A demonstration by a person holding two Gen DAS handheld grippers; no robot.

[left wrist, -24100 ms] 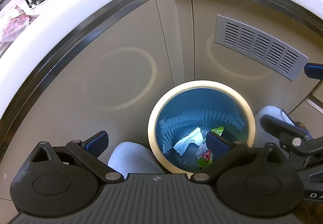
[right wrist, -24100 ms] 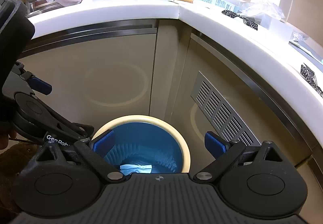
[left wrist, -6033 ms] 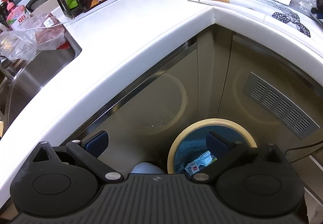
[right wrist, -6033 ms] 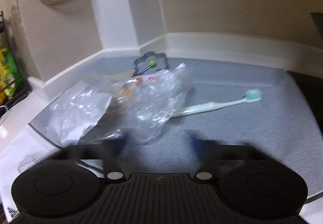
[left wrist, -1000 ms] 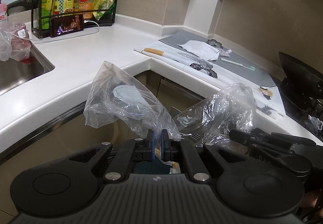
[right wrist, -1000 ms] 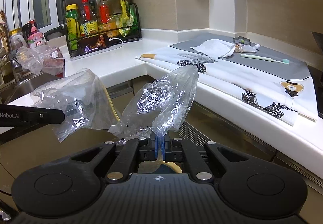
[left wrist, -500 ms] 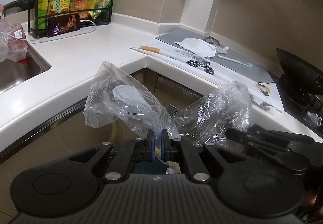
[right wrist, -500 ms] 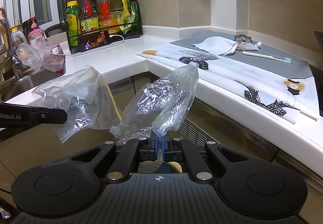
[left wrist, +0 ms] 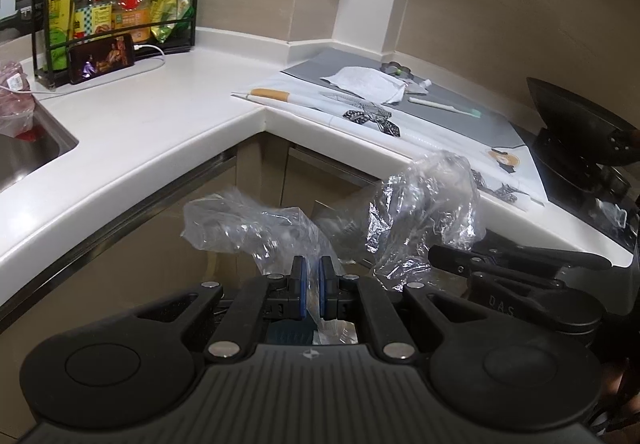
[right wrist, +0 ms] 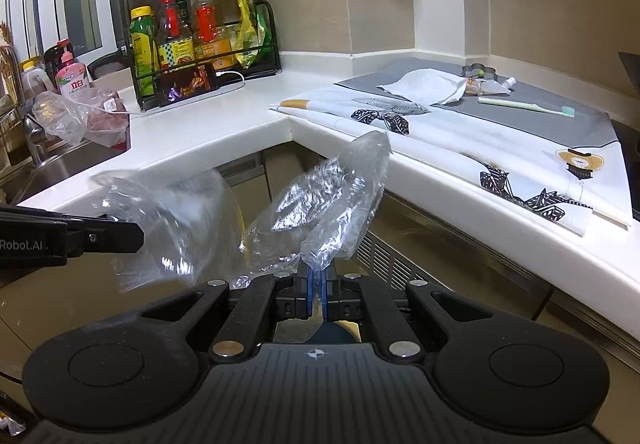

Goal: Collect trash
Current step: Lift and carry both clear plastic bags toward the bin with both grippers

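My left gripper (left wrist: 311,286) is shut on a corner of a clear plastic bag (left wrist: 248,228) that slumps to the left above the pads. My right gripper (right wrist: 318,294) is shut on a second clear plastic bag (right wrist: 332,212), which stands up crumpled. In the left wrist view the right gripper (left wrist: 440,258) is close on the right, with its bag (left wrist: 424,212) above it. The right wrist view shows the left gripper (right wrist: 136,238) at the left edge, its bag (right wrist: 168,220) blurred. Below the left fingers a bit of the blue-lined trash bin (left wrist: 288,336) shows.
Both grippers hang in front of the corner cabinets, below the white counter (right wrist: 208,132). On the grey mat lie a crumpled paper napkin (right wrist: 428,86) and a toothbrush (right wrist: 524,106). A bottle rack (right wrist: 196,36), a phone (right wrist: 186,84) and a sink (left wrist: 24,152) lie to the left.
The bag in my left gripper has sagged from standing up to lying lower and flatter, and it blurs in the right wrist view. The right gripper and its bag have stayed put.
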